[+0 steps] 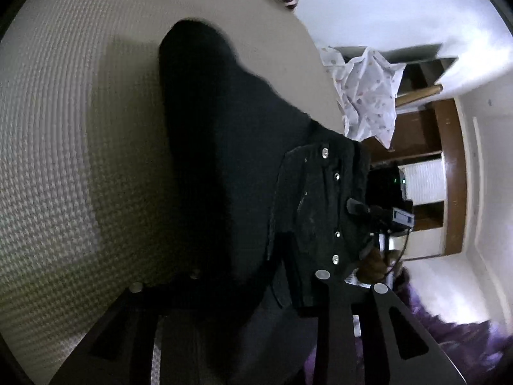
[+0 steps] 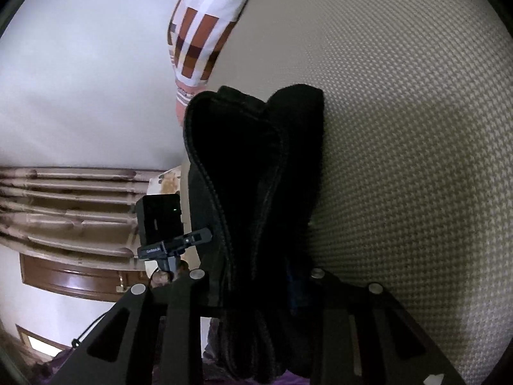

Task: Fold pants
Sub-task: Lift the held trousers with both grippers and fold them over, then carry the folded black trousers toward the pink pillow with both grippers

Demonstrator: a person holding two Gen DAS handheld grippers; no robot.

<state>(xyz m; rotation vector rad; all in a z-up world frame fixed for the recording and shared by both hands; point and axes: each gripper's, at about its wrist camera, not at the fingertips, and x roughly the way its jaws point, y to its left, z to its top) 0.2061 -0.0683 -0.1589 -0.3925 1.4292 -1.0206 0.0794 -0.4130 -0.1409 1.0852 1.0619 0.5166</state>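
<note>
The black pants hang lifted over the beige textured bed. In the left wrist view my left gripper is shut on the waist end, where silver buttons line the fly. The right gripper shows beyond it, at the waistband's far edge. In the right wrist view my right gripper is shut on the bunched black pants, which rise between the fingers with a stitched seam showing. The left gripper shows to the left, against the pants' edge. The fingertips of both are hidden by cloth.
A white dotted cloth lies at the bed's far edge. A brown-and-white checked pillow lies at the head of the bed. Wooden furniture and a white wall stand beyond. Purple fabric lies low at the right.
</note>
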